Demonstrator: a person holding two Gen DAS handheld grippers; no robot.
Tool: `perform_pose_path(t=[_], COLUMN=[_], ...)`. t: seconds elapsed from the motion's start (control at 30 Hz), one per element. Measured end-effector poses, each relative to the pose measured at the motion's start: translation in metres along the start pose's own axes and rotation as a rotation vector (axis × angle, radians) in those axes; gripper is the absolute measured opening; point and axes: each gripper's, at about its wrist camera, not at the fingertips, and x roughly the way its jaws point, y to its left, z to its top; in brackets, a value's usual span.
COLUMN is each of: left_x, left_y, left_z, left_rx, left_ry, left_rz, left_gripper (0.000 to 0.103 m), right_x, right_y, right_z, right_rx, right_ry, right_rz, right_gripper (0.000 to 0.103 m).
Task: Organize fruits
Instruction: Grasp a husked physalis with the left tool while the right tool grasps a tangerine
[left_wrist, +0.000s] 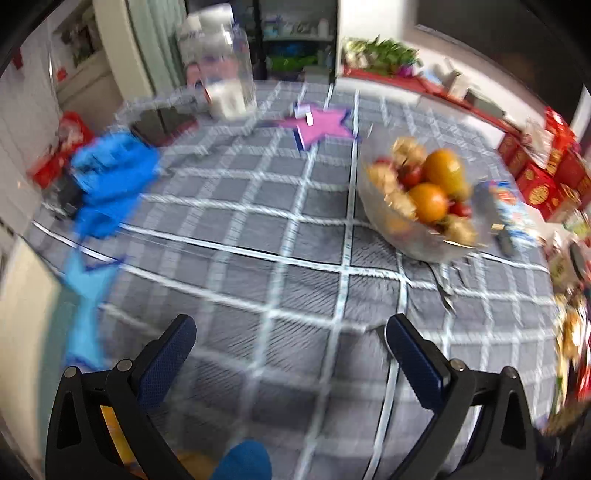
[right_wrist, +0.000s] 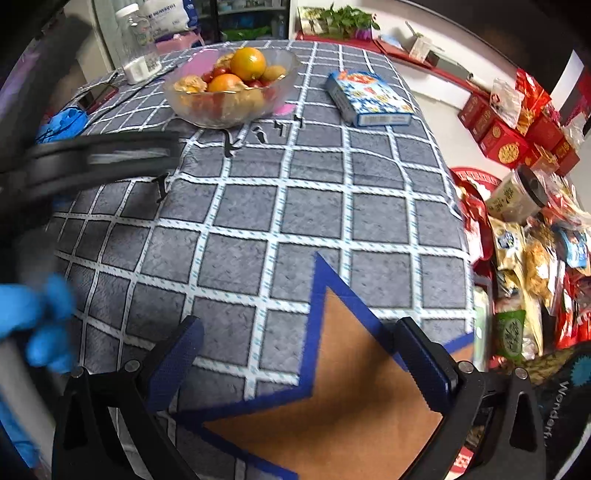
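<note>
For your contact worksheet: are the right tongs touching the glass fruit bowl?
Apart. The right wrist view shows the right tongs open near the camera, checked cloth between them and the bowl.

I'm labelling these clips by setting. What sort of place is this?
Probably a home dining or living room: a table under a checked cloth bears a glass fruit bowl, with red gift boxes and snack packets piled beside it and a potted plant behind.

The left wrist view is all smeared, so the fruit in the bowl (left_wrist: 421, 206) is fuzzy. The orange star (right_wrist: 332, 398) is cut off at the bottom edge.
</note>
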Motion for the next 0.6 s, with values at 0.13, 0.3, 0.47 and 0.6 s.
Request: perform_pose_path(t=[0.13,0.3,0.47,0.6], left_x=[-0.059,-0.079,-0.065,-0.05], left_y=[0.055,0.12,0.148,0.158], left_z=[-0.041,-0.099,-0.13,-0.141], left_rx=[0.039,-0.05,-0.062,-0.07], left_ry=[0.052,0.213,0.28,0.278], left_rz=[0.017,0.112,0.141,0.083], left_gripper=[0.103,0.103,0.103,0.102], right_x=[-0.018,-0.042,-0.04,-0.03], right_y=[0.007,0.068,0.125,0.153], right_z=[-0.011,-0.027,-0.031,-0.029], right_rx=[0.002,-0.149,-0.276,-0.342], right_ry=[0.061,0.079,0.103,0.121], right_rz=[0.083,0.276,0.354,0.369], right_gripper=[0.103,0.103,0.103,0.103])
